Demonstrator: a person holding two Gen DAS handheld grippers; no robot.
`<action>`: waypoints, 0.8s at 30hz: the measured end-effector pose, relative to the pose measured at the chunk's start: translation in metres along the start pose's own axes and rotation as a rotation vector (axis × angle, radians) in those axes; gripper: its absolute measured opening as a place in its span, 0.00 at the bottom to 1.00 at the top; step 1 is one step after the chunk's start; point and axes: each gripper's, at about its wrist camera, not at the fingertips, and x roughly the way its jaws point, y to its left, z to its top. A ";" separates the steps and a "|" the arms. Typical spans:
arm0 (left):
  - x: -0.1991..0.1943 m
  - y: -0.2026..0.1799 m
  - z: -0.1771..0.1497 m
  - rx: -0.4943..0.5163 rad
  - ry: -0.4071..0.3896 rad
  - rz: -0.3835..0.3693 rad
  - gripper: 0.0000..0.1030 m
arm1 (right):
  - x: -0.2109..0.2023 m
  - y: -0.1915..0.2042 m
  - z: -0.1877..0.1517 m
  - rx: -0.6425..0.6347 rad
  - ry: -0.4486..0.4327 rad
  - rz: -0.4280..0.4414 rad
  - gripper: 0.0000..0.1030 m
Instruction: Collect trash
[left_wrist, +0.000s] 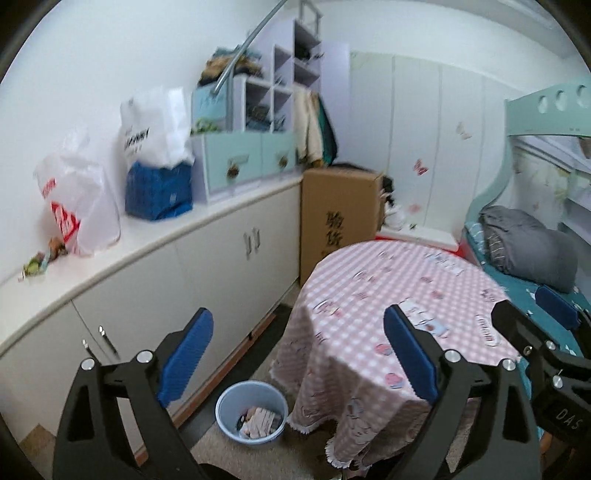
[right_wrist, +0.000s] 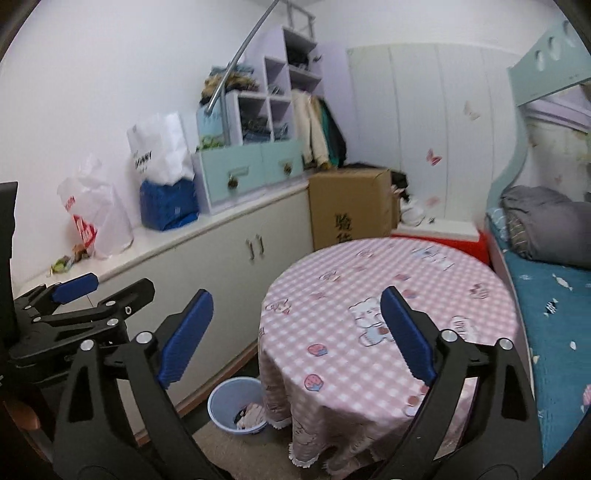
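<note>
Left gripper (left_wrist: 297, 356) and right gripper (right_wrist: 295, 336) are hanging wide and empty above the bin (left_wrist: 252, 410), which is already holding trash (left_wrist: 258, 421); the tabletop (right_wrist: 388, 295) is showing none.

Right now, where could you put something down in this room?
The round table is bare cloth, free all over. The counter has a clear strip between the blue pack and the cabinet edge; its back is crowded with bags and drawers.

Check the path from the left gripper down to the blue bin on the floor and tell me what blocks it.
Nothing visible blocks it. The left gripper is open and empty, and the blue bin, already holding crumpled paper, sits on bare floor below. The tablecloth's draped edge hangs close beside the bin's right rim without covering its opening.
</note>
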 end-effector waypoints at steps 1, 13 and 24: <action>-0.008 -0.003 0.001 0.007 -0.015 -0.010 0.89 | -0.010 -0.002 0.000 0.002 -0.015 -0.014 0.90; -0.085 -0.021 0.009 0.038 -0.156 -0.048 0.90 | -0.086 -0.011 0.012 0.007 -0.137 -0.074 0.92; -0.107 -0.025 0.012 0.051 -0.193 -0.047 0.90 | -0.112 -0.010 0.014 -0.007 -0.172 -0.084 0.92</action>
